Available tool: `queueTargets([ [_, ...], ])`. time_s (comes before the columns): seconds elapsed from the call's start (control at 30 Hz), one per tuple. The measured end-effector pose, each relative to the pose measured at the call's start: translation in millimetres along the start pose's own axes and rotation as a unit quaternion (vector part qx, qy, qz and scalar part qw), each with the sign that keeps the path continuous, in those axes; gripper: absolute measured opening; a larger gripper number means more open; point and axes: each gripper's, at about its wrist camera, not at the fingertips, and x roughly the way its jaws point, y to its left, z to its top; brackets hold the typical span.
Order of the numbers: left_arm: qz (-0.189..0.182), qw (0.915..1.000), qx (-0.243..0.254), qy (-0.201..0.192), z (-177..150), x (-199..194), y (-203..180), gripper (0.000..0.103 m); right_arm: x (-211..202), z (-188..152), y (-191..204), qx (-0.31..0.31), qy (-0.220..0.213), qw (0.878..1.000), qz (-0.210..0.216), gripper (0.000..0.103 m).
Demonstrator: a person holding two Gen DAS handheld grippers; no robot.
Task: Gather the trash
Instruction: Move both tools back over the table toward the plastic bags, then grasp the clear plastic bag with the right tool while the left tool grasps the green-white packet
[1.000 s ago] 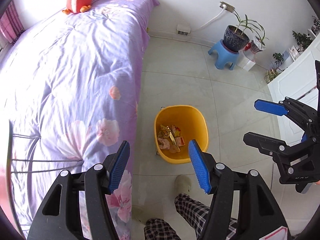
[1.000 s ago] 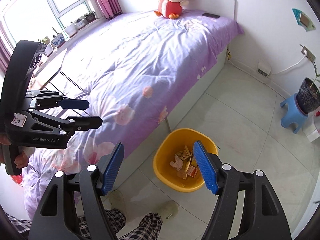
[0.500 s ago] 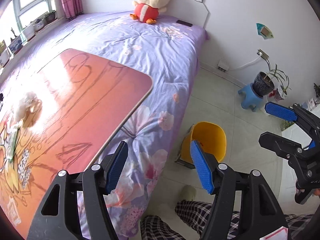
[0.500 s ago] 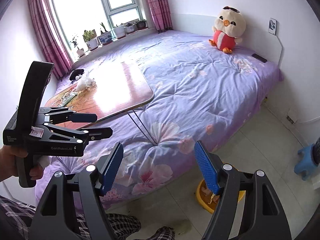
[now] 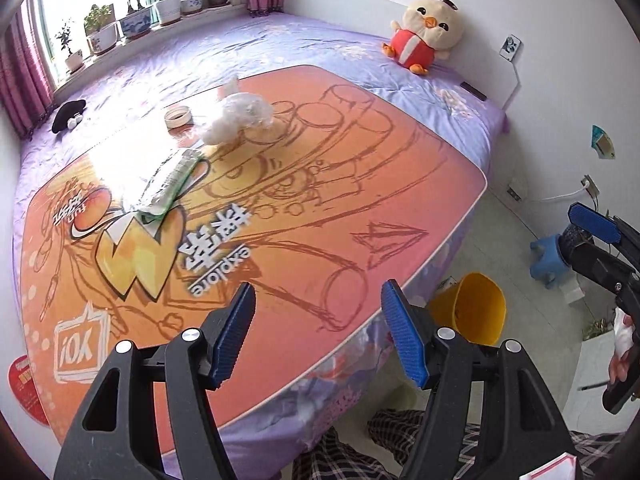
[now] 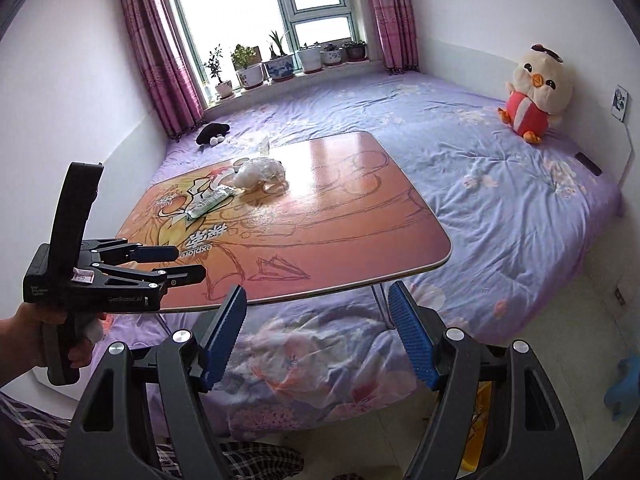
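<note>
A low orange folding table (image 5: 340, 216) stands on the purple bed (image 5: 312, 48); it also shows in the right wrist view (image 6: 340, 220). On it lie a crumpled white plastic bag (image 5: 236, 116) (image 6: 260, 174), a green-and-white wrapper (image 5: 170, 184) (image 6: 208, 202) and a tape roll (image 5: 179, 117). A yellow trash bin (image 5: 476, 308) stands on the floor by the bed. My left gripper (image 5: 316, 332) (image 6: 176, 264) is open and empty over the table's near edge. My right gripper (image 6: 320, 332) (image 5: 592, 236) is open and empty, in front of the table.
A plush chick (image 5: 430, 32) (image 6: 536, 88) sits at the bed's head. Potted plants (image 6: 276, 60) line the windowsill. A black object (image 5: 68, 114) lies on the bed by the window. A blue stool (image 5: 550, 256) stands on the floor. My checked trouser legs (image 5: 352, 452) are below.
Both cameras have swung up and left from the bin on the floor to the table on the bed. Both grippers stayed open and empty.
</note>
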Motion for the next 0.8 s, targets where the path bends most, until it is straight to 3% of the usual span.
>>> queueTargets([
  [0.07,0.005,1.0000,-0.008,0.003,-1,-2,28,0.065,13,8,10,-0.001,0.000,1.000,0.005,0.074],
  [0.4,0.022,0.9995,-0.024,0.004,24,22,100,0.066,83,49,49,0.002,0.004,1.000,0.013,0.074],
  [0.8,0.025,0.9994,-0.025,0.001,51,54,133,0.067,164,106,80,0.007,0.014,1.000,-0.007,0.084],
])
